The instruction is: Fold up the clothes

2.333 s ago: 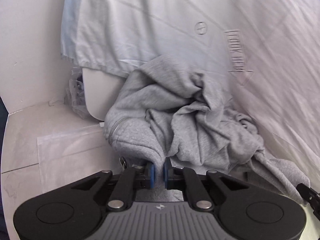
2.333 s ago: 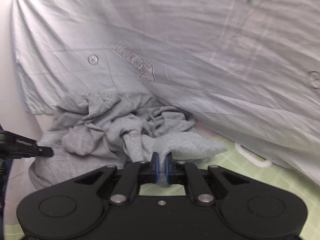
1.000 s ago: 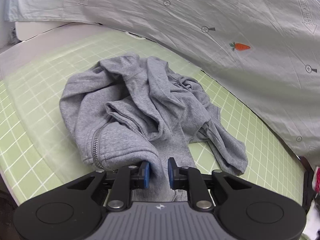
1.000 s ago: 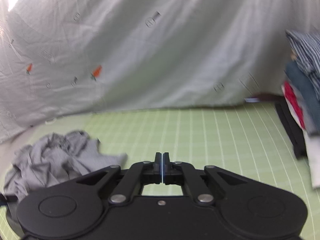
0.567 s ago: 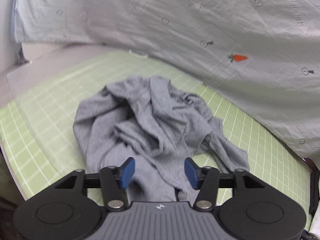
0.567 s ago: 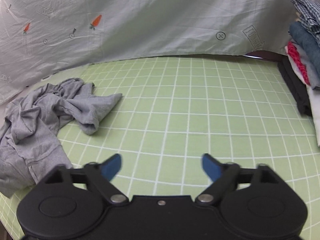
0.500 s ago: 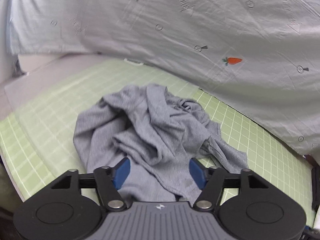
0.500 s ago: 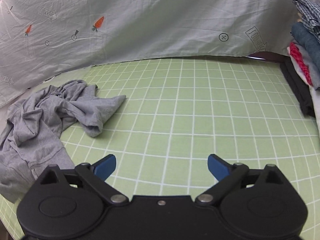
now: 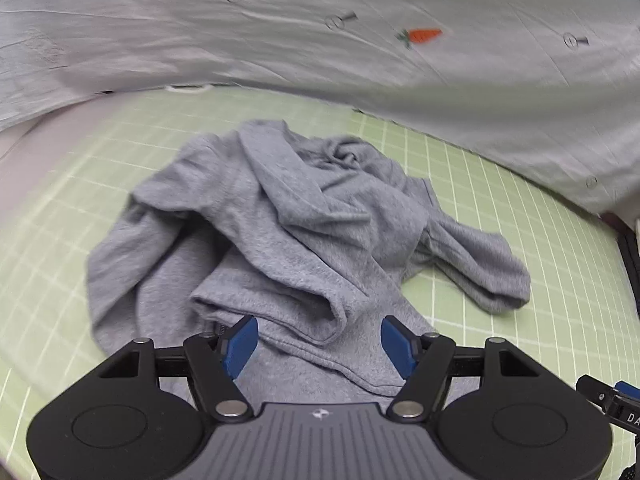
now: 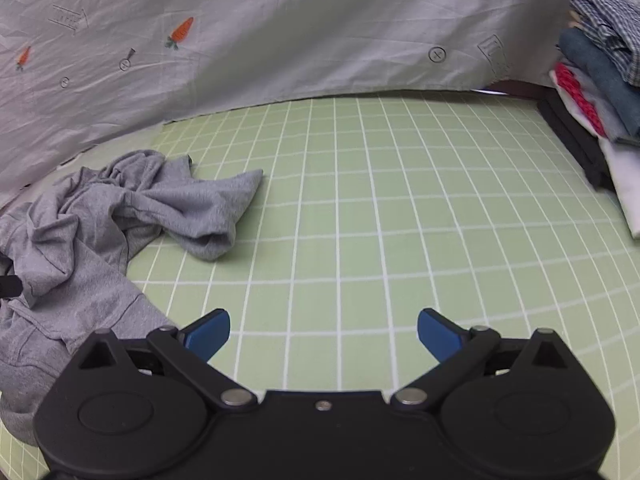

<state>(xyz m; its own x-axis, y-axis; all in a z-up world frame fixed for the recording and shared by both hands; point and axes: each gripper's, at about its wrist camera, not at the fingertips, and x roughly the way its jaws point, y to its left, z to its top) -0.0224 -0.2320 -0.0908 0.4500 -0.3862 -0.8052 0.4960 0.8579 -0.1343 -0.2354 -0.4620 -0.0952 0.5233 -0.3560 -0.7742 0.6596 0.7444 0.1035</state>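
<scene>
Left tool (image 9: 318,342) gapes, empty, over crumpled grey hoodie (image 9: 288,240); right tool (image 10: 323,334) spread, hoodie to its left. Risk: pinching bunched layers, lifting a tangle.

One grey sweatshirt (image 9: 304,236), one green grid mat (image 10: 400,216), one folded-clothes stack (image 10: 596,92) — two claws.

I see a light green surface (image 10: 400,240) ruled with a white grid, and behind it a wrinkled pale grey sheet (image 10: 300,32) printed with small orange carrots, hanging as a backdrop.
</scene>
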